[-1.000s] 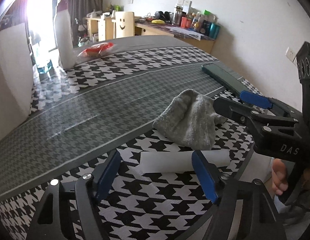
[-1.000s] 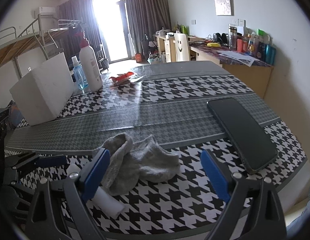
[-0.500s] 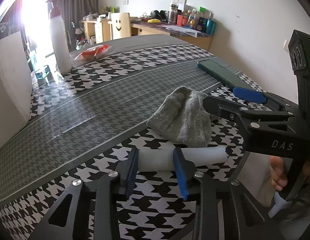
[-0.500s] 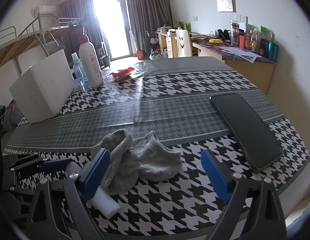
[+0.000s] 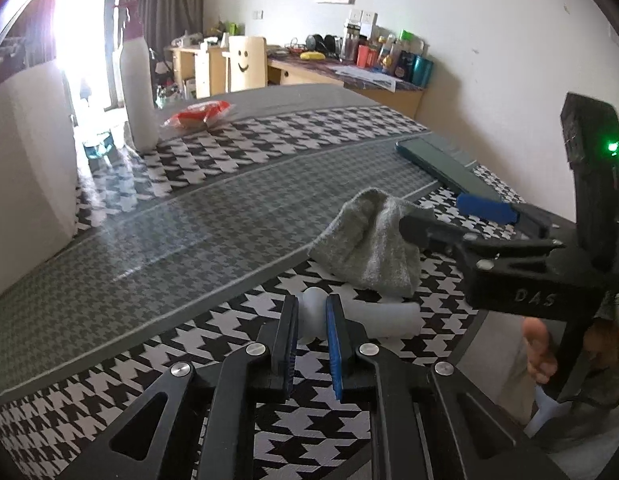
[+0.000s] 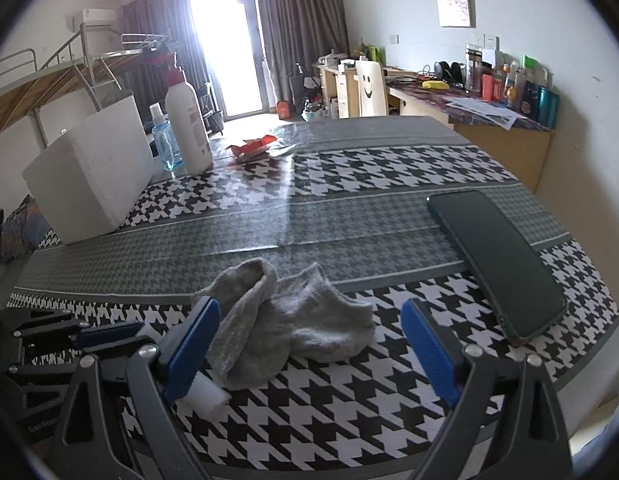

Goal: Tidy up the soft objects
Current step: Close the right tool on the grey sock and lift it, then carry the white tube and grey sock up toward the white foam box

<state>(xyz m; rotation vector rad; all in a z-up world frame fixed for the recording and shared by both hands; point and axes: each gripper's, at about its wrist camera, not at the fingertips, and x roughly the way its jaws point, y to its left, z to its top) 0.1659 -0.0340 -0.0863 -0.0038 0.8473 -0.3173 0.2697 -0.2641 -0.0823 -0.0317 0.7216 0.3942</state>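
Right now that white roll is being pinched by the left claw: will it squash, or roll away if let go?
The white roll probably squashes: it bulges round between the left gripper as the jaws close on its end. Being a cylinder lying flat on the tablecloth, it could roll if released, though the grey sock lying over it may check that. It looks light.

The left gripper (image 5: 312, 322) points down at the table near its front edge. Its jaws are closing, with a soft white roll (image 5: 389, 318) squeezed between the blue pads (image 5: 333, 344). The right gripper (image 6: 309, 344) hangs beside it, tipped down, its jaws wide apart and holding nothing.
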